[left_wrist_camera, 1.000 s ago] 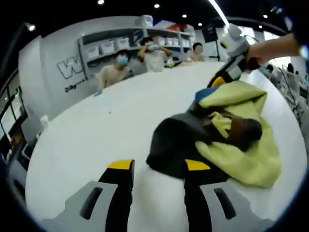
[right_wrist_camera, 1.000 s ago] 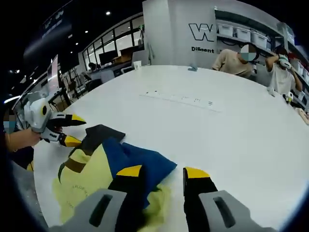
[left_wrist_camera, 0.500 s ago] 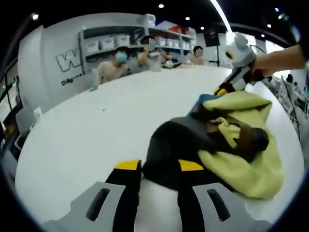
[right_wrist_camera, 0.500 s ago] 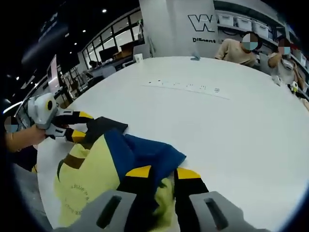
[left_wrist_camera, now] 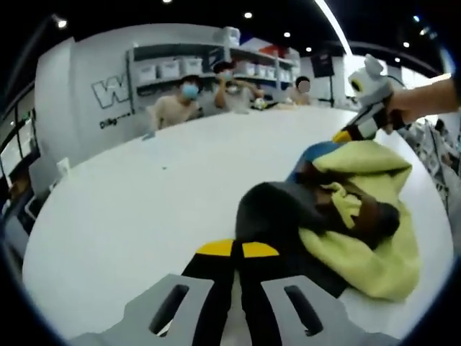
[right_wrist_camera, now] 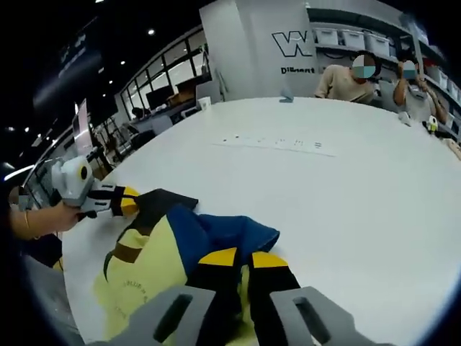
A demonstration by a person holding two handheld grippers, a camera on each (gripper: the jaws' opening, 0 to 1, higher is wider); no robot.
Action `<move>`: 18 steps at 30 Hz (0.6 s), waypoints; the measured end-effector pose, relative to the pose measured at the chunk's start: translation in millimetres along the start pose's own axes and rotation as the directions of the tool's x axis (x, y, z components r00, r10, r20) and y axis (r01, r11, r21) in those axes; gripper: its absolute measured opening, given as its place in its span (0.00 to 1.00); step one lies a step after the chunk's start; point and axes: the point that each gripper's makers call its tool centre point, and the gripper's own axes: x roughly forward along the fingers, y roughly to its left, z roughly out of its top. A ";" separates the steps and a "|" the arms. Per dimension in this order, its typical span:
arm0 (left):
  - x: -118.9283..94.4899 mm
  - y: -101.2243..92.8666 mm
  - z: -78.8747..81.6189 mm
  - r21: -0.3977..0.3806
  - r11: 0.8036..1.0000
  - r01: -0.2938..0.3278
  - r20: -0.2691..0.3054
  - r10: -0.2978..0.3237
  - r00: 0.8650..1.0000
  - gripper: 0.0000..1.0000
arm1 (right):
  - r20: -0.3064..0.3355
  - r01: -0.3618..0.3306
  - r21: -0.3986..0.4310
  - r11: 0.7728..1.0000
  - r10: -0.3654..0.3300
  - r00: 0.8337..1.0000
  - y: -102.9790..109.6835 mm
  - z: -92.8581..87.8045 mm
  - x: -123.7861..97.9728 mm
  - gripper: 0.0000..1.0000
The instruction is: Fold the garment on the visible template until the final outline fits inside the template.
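A crumpled garment lies on the white table (left_wrist_camera: 130, 209), made of yellow cloth (left_wrist_camera: 378, 241), a black part (left_wrist_camera: 277, 213) and a blue part (left_wrist_camera: 317, 153). In the left gripper view my left gripper (left_wrist_camera: 238, 250) has its jaws together at the near edge of the black part. My right gripper (left_wrist_camera: 344, 135) meets the far blue edge, held by a hand. In the right gripper view my right gripper (right_wrist_camera: 236, 259) is shut on the blue and yellow edge of the garment (right_wrist_camera: 155, 249). My left gripper (right_wrist_camera: 128, 202) pinches the black corner (right_wrist_camera: 162, 200) at the left.
A faint row of small marks (right_wrist_camera: 277, 144) runs across the table beyond the garment. Several people (left_wrist_camera: 189, 101) sit at the far edge, with shelves of white bins (left_wrist_camera: 162, 70) behind them. Bare tabletop (right_wrist_camera: 360, 194) stretches right of the garment.
Both grippers have shut: each pair of jaws stood apart a second ago and now meets on the garment's edge. The left gripper has moved onto the black part.
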 end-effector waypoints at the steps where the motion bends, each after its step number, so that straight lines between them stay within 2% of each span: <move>1: -1.0 0.4 0.1 -0.004 1.000 -0.001 0.001 0.001 1.000 0.01 | 0.002 0.000 -0.001 1.000 0.000 1.000 -0.1 0.6 -0.8 0.00; 3: -10.1 -3.2 1.1 -0.006 1.000 -0.008 0.001 0.008 1.000 0.01 | 0.012 0.004 -0.002 1.000 -0.004 1.000 0.7 2.7 -5.4 0.00; 5: -14.0 4.1 1.4 -0.003 1.000 -0.017 0.006 0.017 1.000 0.01 | 0.024 0.007 0.004 1.000 -0.007 1.000 3.0 5.1 -12.0 0.00; 7: -25.5 0.4 9.1 -0.012 0.999 -0.044 0.043 0.045 0.998 0.01 | 0.036 0.012 0.015 1.000 -0.012 0.999 2.0 7.7 -16.3 0.00; 10: -42.5 5.5 11.5 -0.015 0.997 -0.069 0.038 0.070 0.997 0.01 | 0.068 0.027 0.032 0.999 -0.029 0.997 -0.6 17.9 -29.1 0.00; 11: -44.5 6.3 11.6 -0.018 0.997 -0.072 0.038 0.072 0.997 0.01 | 0.076 0.033 0.035 0.999 -0.035 0.996 -0.4 16.1 -30.6 0.00; 15: -68.9 18.6 12.0 -0.030 0.991 -0.127 0.059 0.128 0.990 0.01 | 0.121 0.070 0.045 0.997 -0.075 0.990 -11.0 21.8 -48.3 0.00; 17: -82.8 16.1 17.9 -0.059 0.987 -0.149 0.075 0.153 0.985 0.01 | 0.129 0.080 0.041 0.996 -0.085 0.988 -15.0 22.2 -53.3 0.00; 18: -86.6 23.3 10.7 -0.067 0.986 -0.153 0.069 0.157 0.985 0.01 | 0.135 0.094 0.042 0.995 -0.099 0.986 -19.3 22.1 -58.1 0.00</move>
